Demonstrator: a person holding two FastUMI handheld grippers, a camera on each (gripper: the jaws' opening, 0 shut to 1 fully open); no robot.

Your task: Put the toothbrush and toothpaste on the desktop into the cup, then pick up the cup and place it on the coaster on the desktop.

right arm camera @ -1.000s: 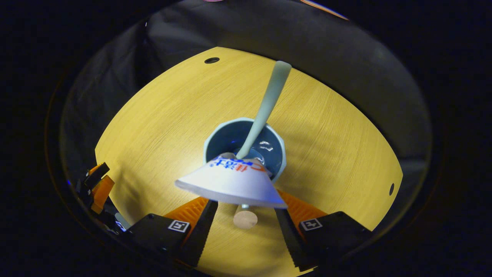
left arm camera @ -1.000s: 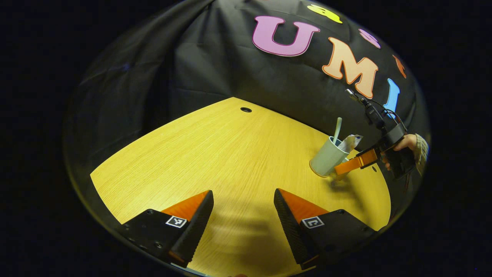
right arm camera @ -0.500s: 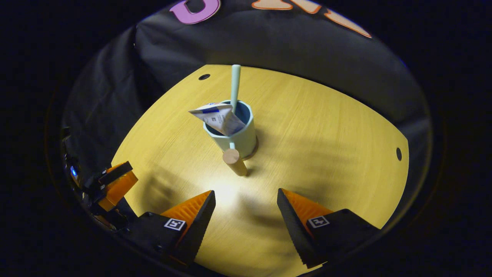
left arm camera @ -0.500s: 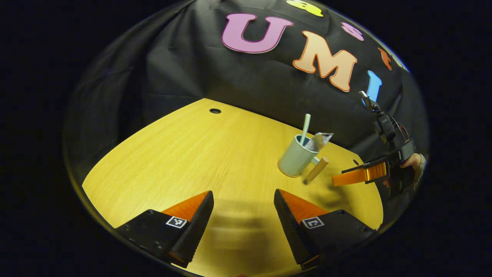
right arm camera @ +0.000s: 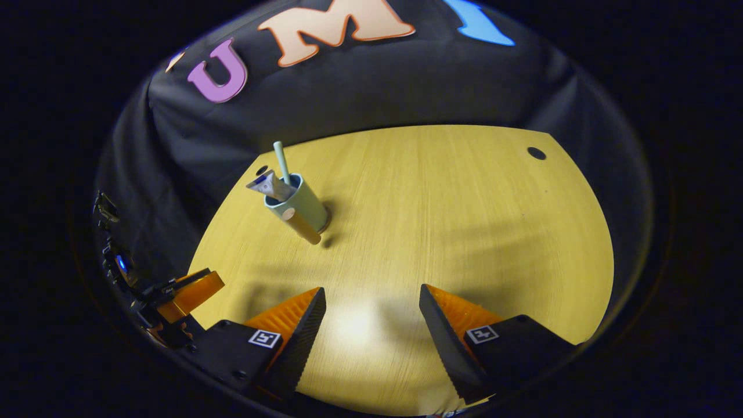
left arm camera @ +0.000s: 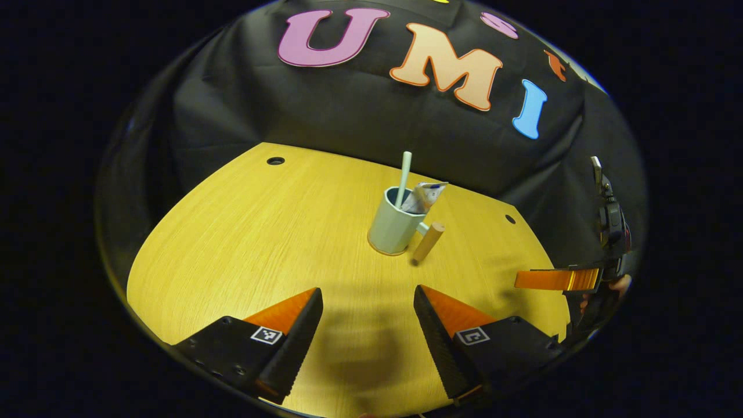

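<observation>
A pale green cup (left arm camera: 392, 231) with a wooden peg handle (left arm camera: 428, 242) stands upright mid-table on a thin brown coaster (left arm camera: 385, 252). A light green toothbrush (left arm camera: 403, 174) and a white toothpaste tube (left arm camera: 425, 197) stick out of it. My left gripper (left arm camera: 368, 325) is open and empty, well short of the cup. In the right gripper view the cup (right arm camera: 303, 203), toothbrush (right arm camera: 281, 162), toothpaste (right arm camera: 267, 186) and coaster edge (right arm camera: 327, 223) sit far off to the left. My right gripper (right arm camera: 371, 331) is open and holds nothing.
The yellow wooden table (left arm camera: 261, 232) has small cable holes (left arm camera: 275, 161) near its back edge. The right gripper's orange finger (left arm camera: 556, 280) shows at the table's right edge. The left gripper (right arm camera: 191, 290) appears at the lower left of the right gripper view.
The right gripper let go of the cup, opened and drew back well away from it. The cup now stands alone on the coaster. The left gripper turned toward the cup.
</observation>
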